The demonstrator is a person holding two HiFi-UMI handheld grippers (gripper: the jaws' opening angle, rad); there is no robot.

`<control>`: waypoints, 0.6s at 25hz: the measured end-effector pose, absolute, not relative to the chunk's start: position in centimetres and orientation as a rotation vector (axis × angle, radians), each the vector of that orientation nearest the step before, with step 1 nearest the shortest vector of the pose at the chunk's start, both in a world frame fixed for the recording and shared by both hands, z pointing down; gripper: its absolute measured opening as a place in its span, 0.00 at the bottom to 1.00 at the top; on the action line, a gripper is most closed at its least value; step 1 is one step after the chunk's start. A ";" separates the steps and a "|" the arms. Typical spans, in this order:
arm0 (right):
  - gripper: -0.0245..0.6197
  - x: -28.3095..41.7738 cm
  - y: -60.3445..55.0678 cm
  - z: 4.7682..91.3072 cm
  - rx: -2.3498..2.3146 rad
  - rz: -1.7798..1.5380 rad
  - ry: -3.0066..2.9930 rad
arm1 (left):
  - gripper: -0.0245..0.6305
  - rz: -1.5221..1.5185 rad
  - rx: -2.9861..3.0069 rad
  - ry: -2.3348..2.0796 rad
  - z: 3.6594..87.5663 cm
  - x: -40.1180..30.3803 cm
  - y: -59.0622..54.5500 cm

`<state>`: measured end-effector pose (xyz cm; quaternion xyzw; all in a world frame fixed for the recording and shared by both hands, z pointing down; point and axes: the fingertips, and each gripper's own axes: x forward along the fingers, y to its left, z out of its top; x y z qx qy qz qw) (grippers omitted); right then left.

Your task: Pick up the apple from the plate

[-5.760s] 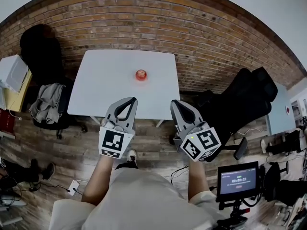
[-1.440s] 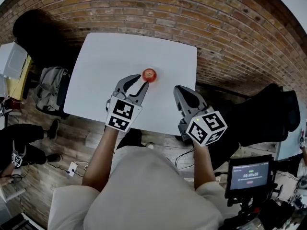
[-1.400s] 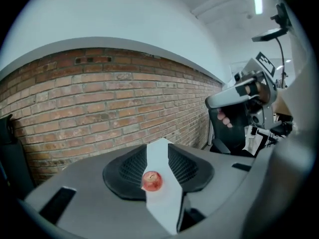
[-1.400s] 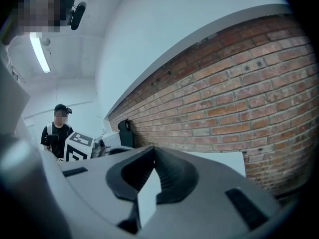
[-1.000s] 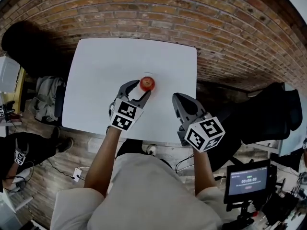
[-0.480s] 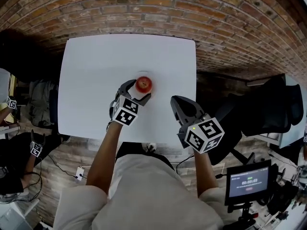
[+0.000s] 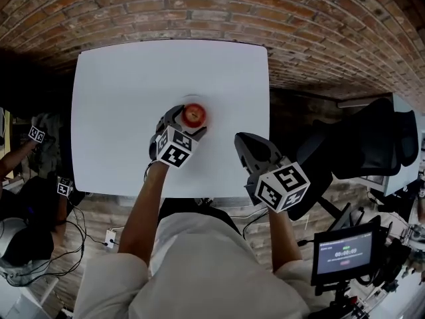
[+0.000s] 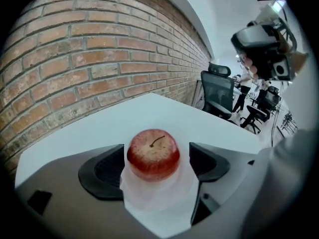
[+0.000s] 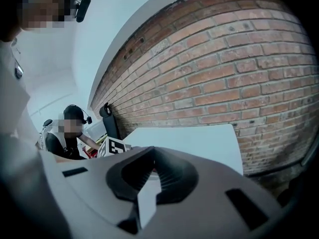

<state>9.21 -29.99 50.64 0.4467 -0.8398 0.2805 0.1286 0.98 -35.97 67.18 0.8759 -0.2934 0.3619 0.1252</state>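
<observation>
Left gripper view: left claw, jaws spread and just opening, straddles the apple on its plate, white tabletop. Right claw pressed together, empty.

A white table stands beside a brick wall on a wooden plank floor. A black chair sits to the table's right. Nearer the camera on that side, a small lit screen is mounted on a stand.
</observation>
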 end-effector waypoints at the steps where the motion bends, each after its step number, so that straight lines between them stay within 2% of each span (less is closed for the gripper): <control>1: 0.04 9.3 -29.9 50.8 1.300 0.821 -2.435 | 0.64 1.061 2.550 -0.852 67.4 1.0 -36.0; 15: 0.04 10.4 -29.1 52.3 1.305 0.858 -2.395 | 0.64 1.080 2.534 -0.868 69.0 1.4 -36.9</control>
